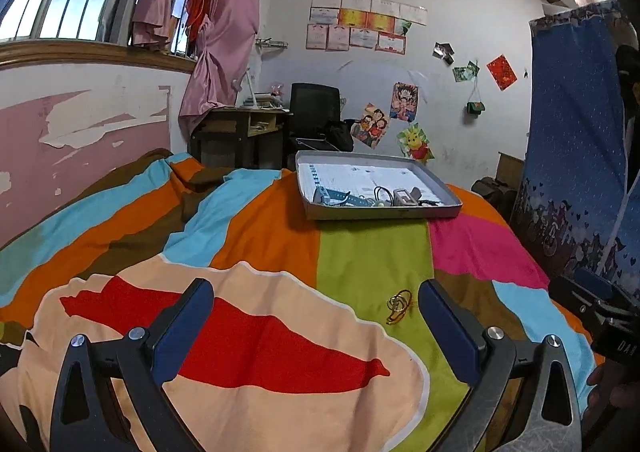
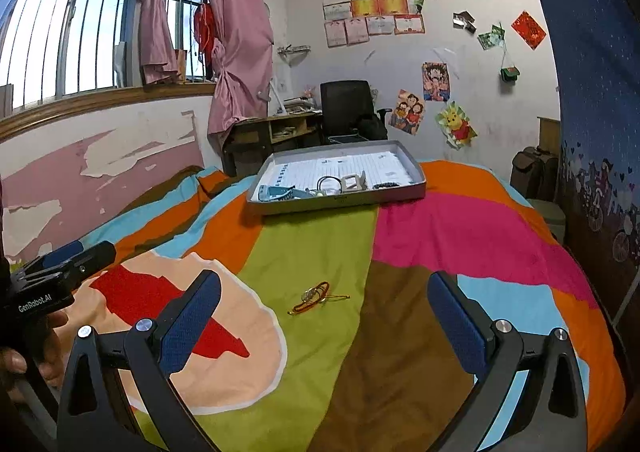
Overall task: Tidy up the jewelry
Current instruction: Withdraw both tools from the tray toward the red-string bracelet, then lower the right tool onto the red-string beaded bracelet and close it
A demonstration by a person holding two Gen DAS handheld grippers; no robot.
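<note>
Loosely coiled, the red-gold bracelet [image 2: 318,297] (string tail trailing) lies before both gaping, empty grippers

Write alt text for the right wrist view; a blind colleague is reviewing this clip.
The open right claw hovers over a bed covered in a bright patchwork blanket, with a red-and-gold string bracelet lying loose on the green patch ahead. Farther back sits a shallow grey tray already holding several small pieces.
</note>
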